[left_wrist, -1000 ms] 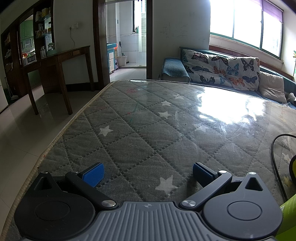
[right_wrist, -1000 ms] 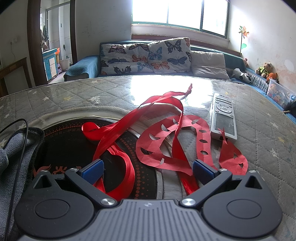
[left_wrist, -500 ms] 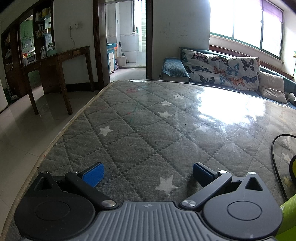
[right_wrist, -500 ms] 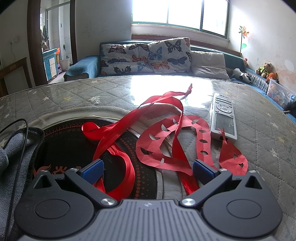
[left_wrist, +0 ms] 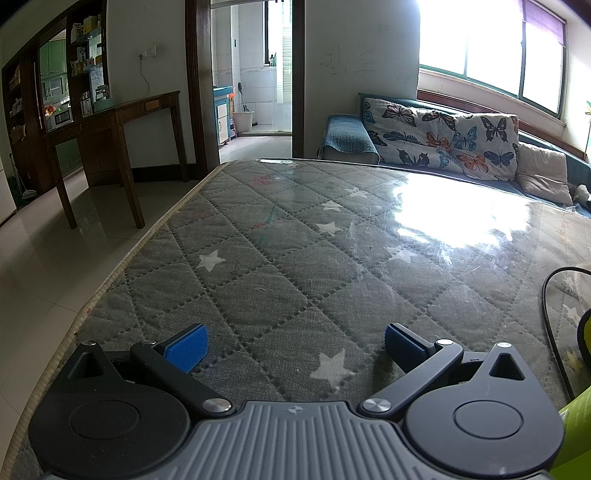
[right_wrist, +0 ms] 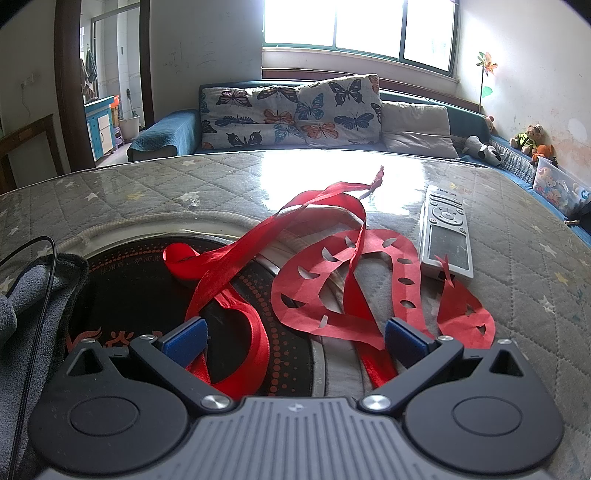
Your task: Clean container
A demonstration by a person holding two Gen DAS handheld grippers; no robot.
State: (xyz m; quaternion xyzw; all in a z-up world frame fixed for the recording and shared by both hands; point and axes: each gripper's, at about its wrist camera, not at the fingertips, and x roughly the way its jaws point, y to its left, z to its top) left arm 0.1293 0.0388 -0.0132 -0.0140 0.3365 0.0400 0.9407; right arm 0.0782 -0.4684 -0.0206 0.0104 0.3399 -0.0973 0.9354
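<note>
We see only a yellow-green sliver (left_wrist: pixel 576 424) cut off beside our left gripper (left_wrist: pixel 295 343). Both grippers gape wide, empty; the right gripper (right_wrist: pixel 295 341) faces red ribbon (right_wrist: pixel 236 273), a paper cutout (right_wrist: pixel 373 280) and a remote (right_wrist: pixel 447 236).

Both wrist views look low across the quilted table (left_wrist: pixel 280 258), sharing the sofa (right_wrist: pixel 288 110)

Bright daylight pours through the wide window (right_wrist: pixel 354 22), glaring off the quilted worktop (left_wrist: pixel 280 258). Behind it runs a blue sofa (right_wrist: pixel 162 133) with butterfly cushions (right_wrist: pixel 288 110) and a beige pillow (right_wrist: pixel 417 127). Off to the left: pale tiled floor (left_wrist: pixel 44 266), a dark wooden desk (left_wrist: pixel 122 122), shelves (left_wrist: pixel 88 66), an open doorway (left_wrist: pixel 255 66). White walls, stuffed toys (right_wrist: pixel 532 140) far right.
</note>
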